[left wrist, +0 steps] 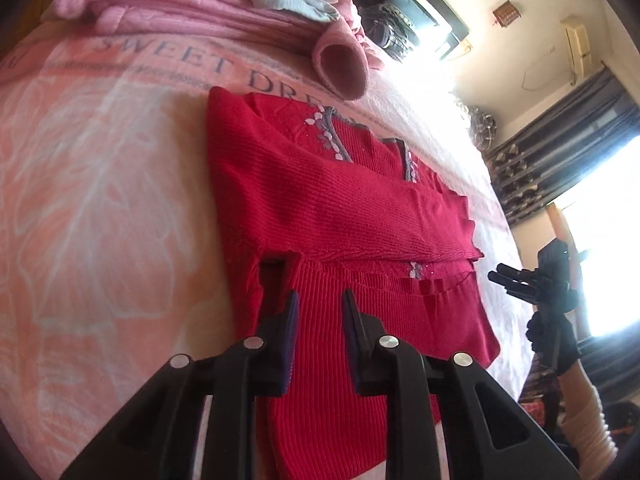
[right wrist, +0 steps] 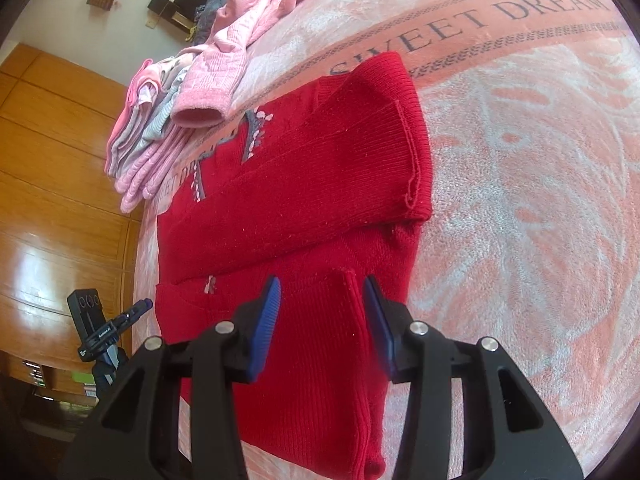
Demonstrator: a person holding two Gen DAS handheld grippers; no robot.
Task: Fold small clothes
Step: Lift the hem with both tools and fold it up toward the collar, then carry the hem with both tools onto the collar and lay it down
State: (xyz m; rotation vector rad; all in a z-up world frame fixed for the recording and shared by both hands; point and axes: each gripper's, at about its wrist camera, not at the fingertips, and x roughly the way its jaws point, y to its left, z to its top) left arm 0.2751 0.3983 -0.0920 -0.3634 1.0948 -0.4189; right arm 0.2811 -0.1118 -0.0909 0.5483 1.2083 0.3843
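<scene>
two hand-held grippers hover over a red ribbed-knit sweater [left wrist: 344,208] spread on a bed, its sleeves folded across the chest and grey-and-white floral trim edging the v-neck. the garment lies flat on a plush pink blanket [left wrist: 100,184] printed with pale leaves and the words "sweet dream". the left gripper [left wrist: 320,304], black with dark blue ridged pads, is spread apart with its tips over the sweater's lower hem, gripping nothing. the right gripper [right wrist: 322,292], its bright blue pads likewise parted, frames a folded ridge of the red knit near the hem; nothing is clamped. a stack of folded pink and pale grey clothes [right wrist: 148,128] sits near the sweater's collar, a pink cuffed sleeve [right wrist: 200,110] draping beside the neckline.
</scene>
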